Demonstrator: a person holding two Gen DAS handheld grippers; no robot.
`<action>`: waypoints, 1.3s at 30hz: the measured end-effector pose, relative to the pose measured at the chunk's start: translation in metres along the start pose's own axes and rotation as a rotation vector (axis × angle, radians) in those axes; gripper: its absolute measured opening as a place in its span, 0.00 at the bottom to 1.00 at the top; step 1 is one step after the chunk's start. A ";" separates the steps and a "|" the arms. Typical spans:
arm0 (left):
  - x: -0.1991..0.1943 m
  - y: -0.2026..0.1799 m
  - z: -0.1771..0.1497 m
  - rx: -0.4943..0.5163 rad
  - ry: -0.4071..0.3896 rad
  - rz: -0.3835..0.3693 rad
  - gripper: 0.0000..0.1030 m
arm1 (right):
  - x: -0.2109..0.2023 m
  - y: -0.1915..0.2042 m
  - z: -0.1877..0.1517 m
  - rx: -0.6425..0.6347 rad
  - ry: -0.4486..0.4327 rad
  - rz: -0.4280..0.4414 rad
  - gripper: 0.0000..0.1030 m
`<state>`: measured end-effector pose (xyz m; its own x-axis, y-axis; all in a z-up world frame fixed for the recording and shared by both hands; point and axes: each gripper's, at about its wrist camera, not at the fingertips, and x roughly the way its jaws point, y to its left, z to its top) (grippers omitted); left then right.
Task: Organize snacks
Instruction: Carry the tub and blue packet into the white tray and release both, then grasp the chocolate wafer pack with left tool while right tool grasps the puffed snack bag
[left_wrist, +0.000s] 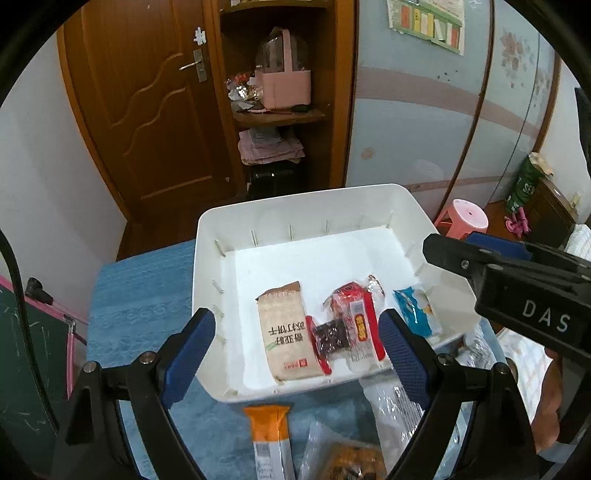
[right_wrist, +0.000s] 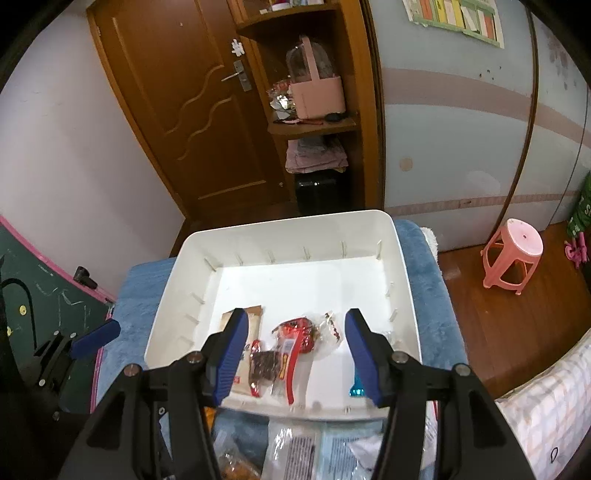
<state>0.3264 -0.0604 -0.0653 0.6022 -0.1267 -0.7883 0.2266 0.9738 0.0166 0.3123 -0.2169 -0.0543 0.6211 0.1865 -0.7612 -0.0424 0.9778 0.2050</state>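
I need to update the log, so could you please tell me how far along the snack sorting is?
Done: several packets lie in the white bin, among them a brown biscuit pack, a red pack and a blue packet. In hand: nothing; the left gripper and right gripper are both open and empty above the bin. Left: an orange bar and clear packets on the blue cloth.

My right gripper (right_wrist: 295, 356) hangs with its blue pads apart, nothing between them, over the near end of the white bin (right_wrist: 402, 258). Inside lie a brown cracker packet (right_wrist: 255, 317) at 11 o'clock, a red wrapped snack (right_wrist: 295, 330) at 12 and a blue packet (right_wrist: 355, 389) at 4. My left gripper (right_wrist: 94, 338) shows at 9 o'clock.
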 end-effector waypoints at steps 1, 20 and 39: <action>-0.006 -0.001 -0.001 0.007 -0.006 0.003 0.87 | -0.005 0.001 -0.001 -0.005 -0.006 0.000 0.54; -0.127 -0.004 -0.030 0.053 -0.132 0.018 0.87 | -0.121 0.027 -0.039 -0.074 -0.129 0.065 0.54; -0.125 -0.007 -0.178 0.107 0.020 -0.100 0.89 | -0.119 0.011 -0.190 -0.281 -0.018 0.113 0.56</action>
<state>0.1131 -0.0178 -0.0764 0.5574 -0.2173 -0.8013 0.3654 0.9308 0.0018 0.0891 -0.2104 -0.0787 0.6136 0.2967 -0.7318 -0.3255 0.9393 0.1080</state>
